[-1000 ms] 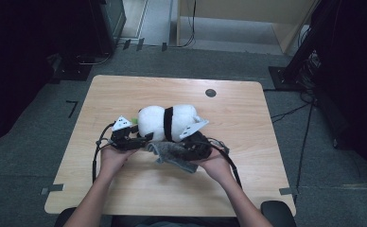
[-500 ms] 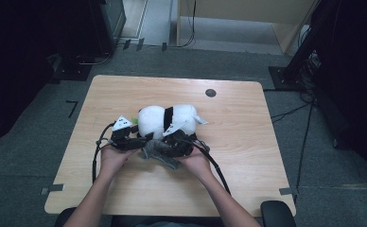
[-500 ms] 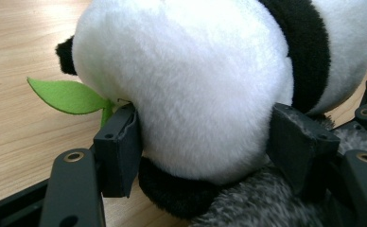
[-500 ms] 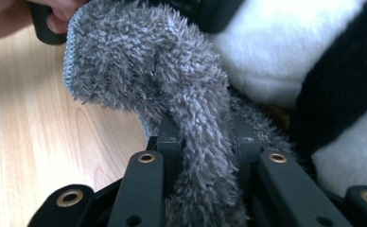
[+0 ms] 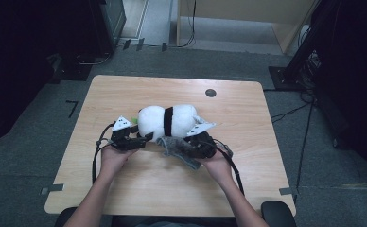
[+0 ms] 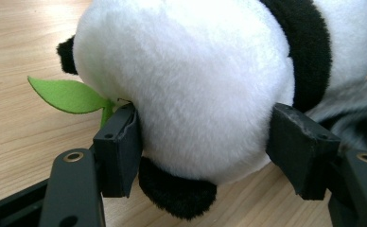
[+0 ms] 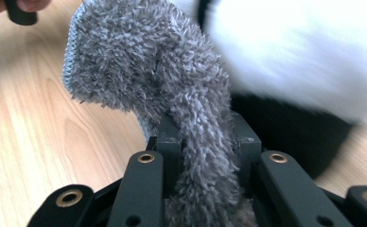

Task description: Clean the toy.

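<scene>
Panda plush point(image 5: 167, 121) lies on its side near the middle of the wooden desk point(image 5: 248, 118), white body crossed by a black band, seen from the high view. Left gripper point(image 5: 141, 140) reaches in from the person's left hand point(image 5: 113, 156); in the left gripper view its two black jaws stand on either side of the plush's white rounded end point(image 6: 196, 94), the left pad pressed into the fur and the right pad touching the fur at the edge of the black band, so the jaws are clamped on the panda plush. A green felt leaf point(image 6: 68, 94) juts from the plush just above the left pad, and a black plush paw point(image 6: 177, 191) rests on the desk between the jaws. Right gripper point(image 5: 191, 144), held in the right hand point(image 5: 217, 163), lies just beside the plush on its near side; in the right gripper view point(image 7: 203, 142) its jaws are clenched on a grey fuzzy cloth point(image 7: 172, 80), which rises between the pads and flops over toward the plush (the plush itself is blurred there). In the high view the cloth point(image 5: 174, 146) lies between the two grippers, touching the plush's near edge
</scene>
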Demonstrator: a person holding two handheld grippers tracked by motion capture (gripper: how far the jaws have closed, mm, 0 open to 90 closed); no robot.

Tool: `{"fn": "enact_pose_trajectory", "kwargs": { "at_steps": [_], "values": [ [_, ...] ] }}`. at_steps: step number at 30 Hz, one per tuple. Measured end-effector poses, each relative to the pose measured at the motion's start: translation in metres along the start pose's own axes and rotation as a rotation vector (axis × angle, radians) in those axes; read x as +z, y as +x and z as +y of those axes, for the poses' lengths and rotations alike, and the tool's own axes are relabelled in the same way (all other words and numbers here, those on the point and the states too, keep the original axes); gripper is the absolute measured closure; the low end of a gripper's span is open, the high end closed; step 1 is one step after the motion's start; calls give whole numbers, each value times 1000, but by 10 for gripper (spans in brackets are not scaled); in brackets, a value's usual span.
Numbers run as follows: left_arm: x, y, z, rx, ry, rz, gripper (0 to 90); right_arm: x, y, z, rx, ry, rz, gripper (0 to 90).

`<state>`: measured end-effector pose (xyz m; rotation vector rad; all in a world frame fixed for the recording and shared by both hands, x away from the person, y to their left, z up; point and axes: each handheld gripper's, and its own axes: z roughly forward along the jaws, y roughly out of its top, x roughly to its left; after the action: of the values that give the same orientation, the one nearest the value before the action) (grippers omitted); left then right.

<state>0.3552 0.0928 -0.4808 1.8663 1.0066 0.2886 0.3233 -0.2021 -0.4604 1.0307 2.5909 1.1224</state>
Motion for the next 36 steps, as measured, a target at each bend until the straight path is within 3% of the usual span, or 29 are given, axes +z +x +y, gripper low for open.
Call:
{"fn": "enact_pose_trajectory", "kwargs": {
  "at_steps": [7, 12, 16, 21, 25, 32, 36],
  "values": [
    [0, 1, 1, 3, 2, -1, 307, -30, -22, -28, 39, 6, -56, 715],
    [2, 1, 1, 1, -3, -1, 308, -45, -39, -47, 97, 8, -108, 716],
    [2, 1, 1, 2, -1, -1, 307, -48, -43, -50, 113, -3, -100, 719],
    [2, 1, 1, 1, -2, -1, 307, -47, -30, -47, 41, -18, -43, 724],
    [2, 1, 2, 1, -4, 1, 308, -39, -17, -39, 21, -34, 19, 725],
    [2, 0, 2, 2, 0, 3, 307, 2, 11, -4, -53, -20, 90, 724],
    [2, 0, 2, 0, 0, 4, 305, 26, 23, 18, -96, 5, 97, 725]
  ]
}}
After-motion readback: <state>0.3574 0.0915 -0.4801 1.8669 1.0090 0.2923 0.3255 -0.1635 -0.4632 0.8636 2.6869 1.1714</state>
